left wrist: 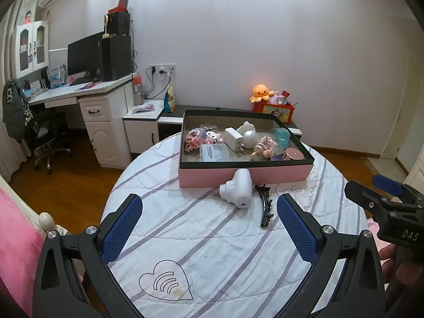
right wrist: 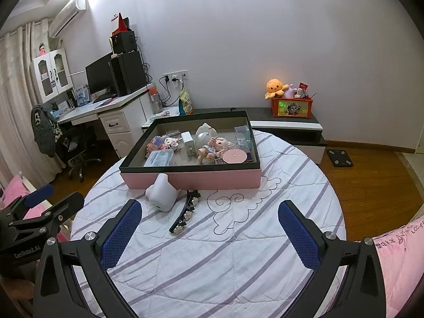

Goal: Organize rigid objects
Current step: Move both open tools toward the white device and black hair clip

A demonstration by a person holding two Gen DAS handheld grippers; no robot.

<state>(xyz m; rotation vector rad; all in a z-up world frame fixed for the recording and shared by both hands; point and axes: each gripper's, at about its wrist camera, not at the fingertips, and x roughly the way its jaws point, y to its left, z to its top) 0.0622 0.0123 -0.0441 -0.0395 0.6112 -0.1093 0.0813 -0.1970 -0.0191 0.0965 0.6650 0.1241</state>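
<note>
- Left claw (left wrist: 209, 228): spread wide, nothing held, hovering over the round desk (left wrist: 238, 251) covered with a striped quilted cloth.
- Right claw (right wrist: 209, 228): also spread wide with nothing between the blue pads (right wrist: 120, 234).
- A white hair-dryer-shaped gadget (left wrist: 236, 188) is seen just ahead of the left claw, touching the front wall of the pink box (left wrist: 212, 177). From the right claw it sits ahead and to the left.
- A black hair clip (left wrist: 265, 208) with small flowers is laid right beside the gadget, ahead of the left claw's right finger and apart from the box.
- Beyond both, the pink box with the black rim is already loaded: a doll (right wrist: 214, 147), a white charger (right wrist: 188, 143), a pink round tin (right wrist: 234, 157), a clear plastic case (right wrist: 159, 158), a teal container (left wrist: 282, 137).
- The right claw's body shows at the right edge of the left view, well apart from the clip.
</note>
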